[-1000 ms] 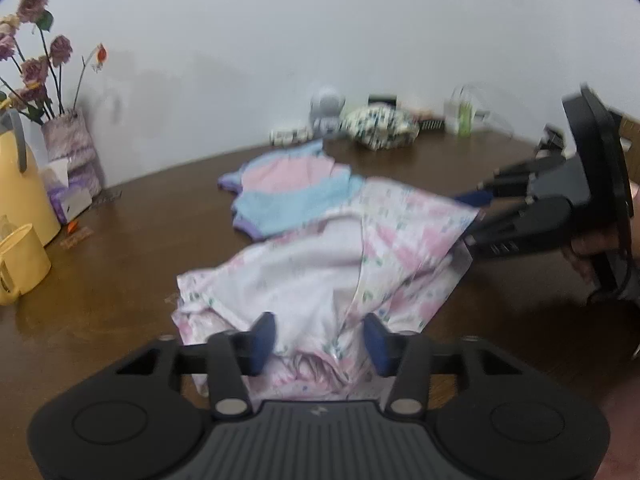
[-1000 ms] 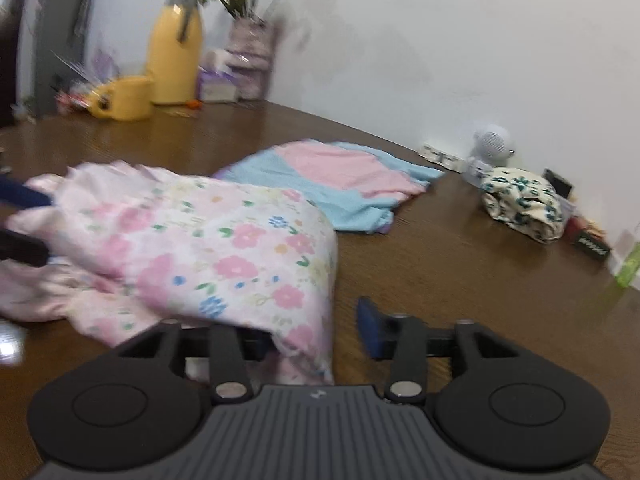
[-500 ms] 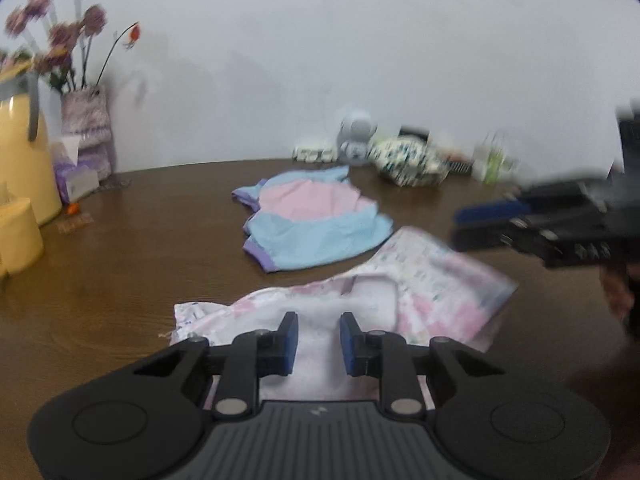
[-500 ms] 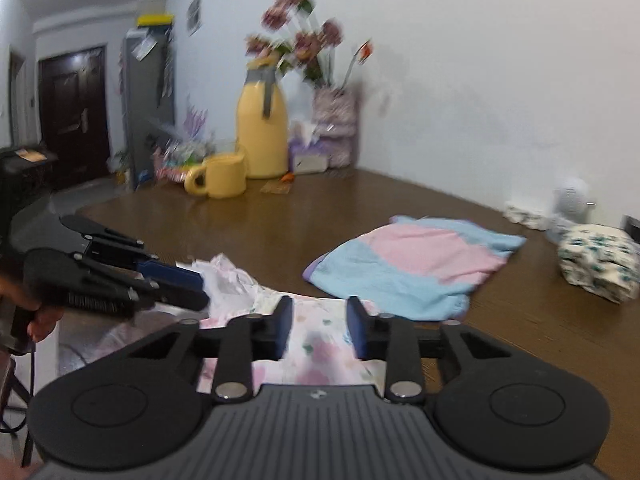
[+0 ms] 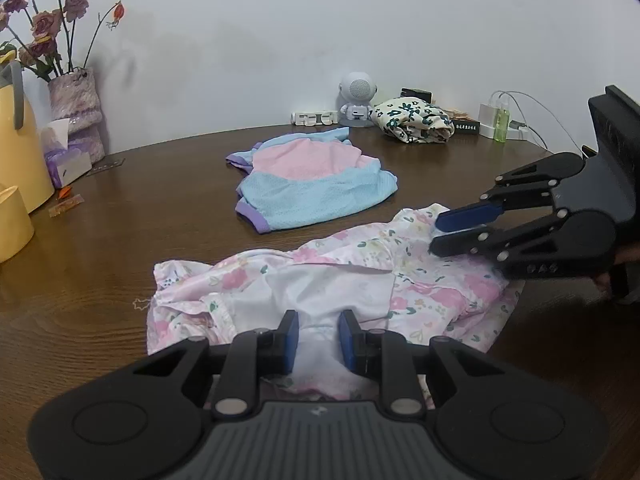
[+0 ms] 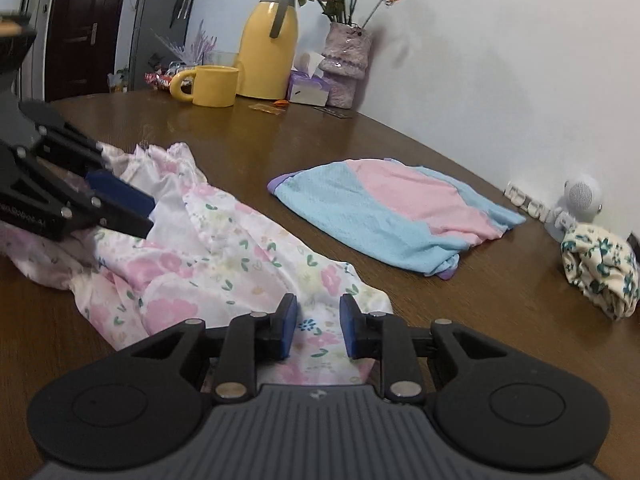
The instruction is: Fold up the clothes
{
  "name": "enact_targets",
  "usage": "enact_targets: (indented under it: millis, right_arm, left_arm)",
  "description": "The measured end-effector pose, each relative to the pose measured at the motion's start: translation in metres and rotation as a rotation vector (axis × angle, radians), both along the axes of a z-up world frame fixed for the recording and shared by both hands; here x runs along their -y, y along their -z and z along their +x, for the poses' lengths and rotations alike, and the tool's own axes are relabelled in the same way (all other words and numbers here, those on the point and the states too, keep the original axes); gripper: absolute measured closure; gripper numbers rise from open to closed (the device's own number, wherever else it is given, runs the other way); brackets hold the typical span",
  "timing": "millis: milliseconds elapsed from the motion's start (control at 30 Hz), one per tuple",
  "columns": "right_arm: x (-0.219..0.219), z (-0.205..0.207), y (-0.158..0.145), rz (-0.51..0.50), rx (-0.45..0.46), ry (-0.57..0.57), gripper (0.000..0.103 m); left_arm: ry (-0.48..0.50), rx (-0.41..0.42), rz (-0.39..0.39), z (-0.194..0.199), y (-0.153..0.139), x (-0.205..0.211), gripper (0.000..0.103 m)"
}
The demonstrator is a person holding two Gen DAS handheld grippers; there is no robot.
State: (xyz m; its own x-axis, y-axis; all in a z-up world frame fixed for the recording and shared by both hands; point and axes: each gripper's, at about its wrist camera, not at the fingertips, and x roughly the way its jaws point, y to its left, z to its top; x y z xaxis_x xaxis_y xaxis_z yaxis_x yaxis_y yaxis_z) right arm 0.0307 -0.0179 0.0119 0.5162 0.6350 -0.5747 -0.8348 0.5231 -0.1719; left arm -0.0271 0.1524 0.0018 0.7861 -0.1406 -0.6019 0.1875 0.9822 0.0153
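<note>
Floral garment (image 5: 348, 280), pink/white w/ small flowers, lies crumpled on the brown wooden table (image 5: 140, 216), near edge, spread between the two grippers. In right wrist view it runs from lower centre up-left (image 6: 224, 252) toward the other gripper.

Left gripper (image 5: 318, 334): jaws narrow, blue pads close on either side of a raised white fold of the garment; cloth sits btwn the fingers and looks pinched. Right gripper (image 6: 318, 326): also narrow, a bit of floral hem btwn the pads, pads look pressed on it. In left wrist view the right gripper (image 5: 436, 234) comes in from the right w/ tips on the garment's far-right corner; in right wrist view the left gripper (image 6: 150, 216) reaches in from the left edge onto the white part.

Around: pink-and-blue top (image 5: 308, 180), folded flat, just beyond the floral piece, apart from it. Further back by the wall: white speaker figure (image 5: 357, 98), dark-flowered cloth bundle (image 5: 412, 120), charger w/ cables (image 5: 496, 120). Left side: yellow jug (image 6: 272, 40), yellow mug (image 6: 210, 86), vase w/ dried roses (image 6: 346, 52), tissue box (image 6: 308, 90). Nothing lies on the table btwn the grippers and the garment.
</note>
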Motion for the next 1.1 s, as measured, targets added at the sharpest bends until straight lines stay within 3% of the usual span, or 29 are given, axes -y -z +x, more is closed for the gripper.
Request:
enact_targets:
  millis: [200, 333, 467, 633, 767, 967, 1033, 1067, 1100]
  right_arm:
    - [0.010, 0.008, -0.018, 0.030, -0.072, -0.044, 0.080]
    - [0.009, 0.006, -0.004, -0.036, -0.072, -0.073, 0.080]
    - [0.010, 0.005, -0.003, -0.029, -0.088, -0.064, 0.080]
    - [0.029, 0.033, -0.029, 0.076, -0.190, -0.103, 0.065]
    - [0.032, 0.073, -0.047, 0.071, -0.227, -0.080, 0.065]
    - [0.021, 0.111, -0.023, 0.134, -0.468, -0.156, 0.065]
    - [0.018, 0.112, -0.019, 0.142, -0.485, -0.197, 0.065]
    - [0.014, 0.111, -0.017, 0.128, -0.484, -0.211, 0.067]
    - [0.012, 0.110, -0.016, 0.103, -0.489, -0.224, 0.077]
  left_arm:
    - [-0.004, 0.004, 0.003, 0.000, 0.001, 0.001, 0.083]
    - [-0.007, 0.005, -0.001, 0.000, 0.001, 0.000, 0.083]
    - [-0.004, 0.002, 0.003, 0.000, 0.000, 0.000, 0.083]
    - [0.013, 0.005, 0.019, 0.000, -0.001, 0.000, 0.082]
    - [0.024, -0.004, 0.021, 0.003, -0.002, -0.002, 0.081]
    - [0.042, -0.025, 0.031, 0.007, -0.004, -0.003, 0.079]
    - [0.043, -0.035, 0.030, 0.009, -0.005, -0.004, 0.079]
    - [0.043, -0.040, 0.031, 0.010, -0.006, -0.005, 0.079]
    - [0.044, -0.044, 0.033, 0.010, -0.006, -0.005, 0.079]
